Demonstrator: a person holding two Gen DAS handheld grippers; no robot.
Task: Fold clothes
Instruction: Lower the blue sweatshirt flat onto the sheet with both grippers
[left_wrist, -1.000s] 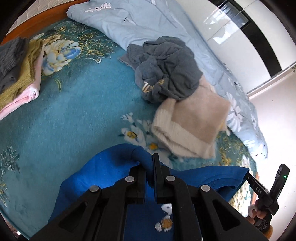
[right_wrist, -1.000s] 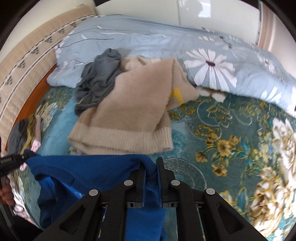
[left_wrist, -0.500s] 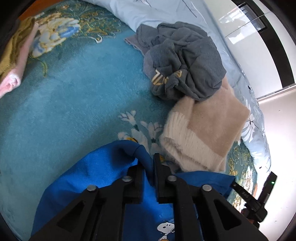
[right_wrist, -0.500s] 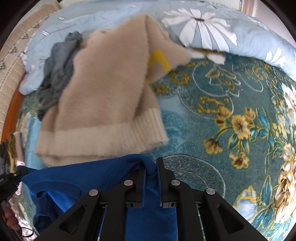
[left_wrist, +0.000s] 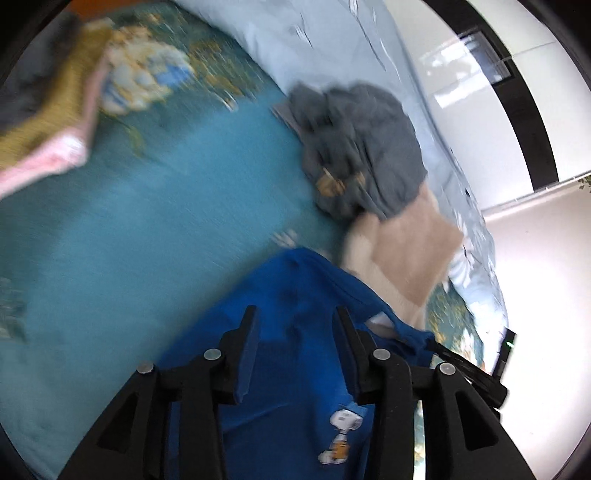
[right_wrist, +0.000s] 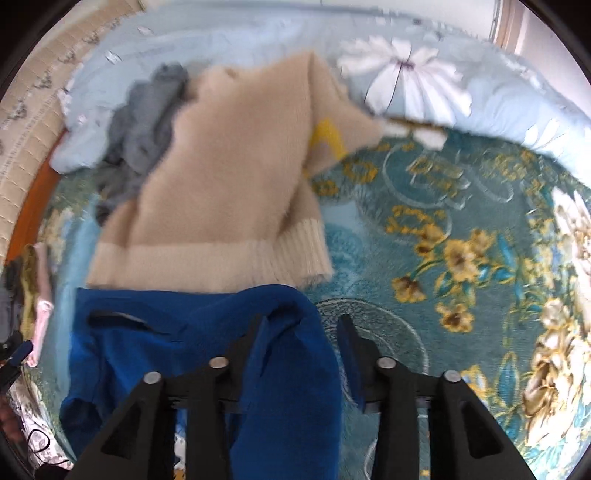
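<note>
A blue sweatshirt (left_wrist: 295, 295) (right_wrist: 192, 332) with a small cartoon print lies spread on the teal floral bedspread (left_wrist: 147, 229) (right_wrist: 443, 258). My left gripper (left_wrist: 293, 325) stands open above one top corner of it, fingers apart, with the cloth lying loose between them. My right gripper (right_wrist: 301, 328) is open too, over the other top corner, where a raised fold of blue cloth sits by its left finger. Both views are motion-blurred.
A beige fuzzy sweater (right_wrist: 229, 177) (left_wrist: 406, 251) lies just beyond the blue one, with a crumpled grey garment (left_wrist: 362, 155) (right_wrist: 144, 122) behind it. Folded clothes (left_wrist: 48, 122) are stacked at the left. A light blue floral duvet (right_wrist: 424, 74) runs along the far side.
Both grippers were shut on the blue sweatshirt's top edge; now both have opened and let go. The sweatshirt has dropped onto the bedspread.
</note>
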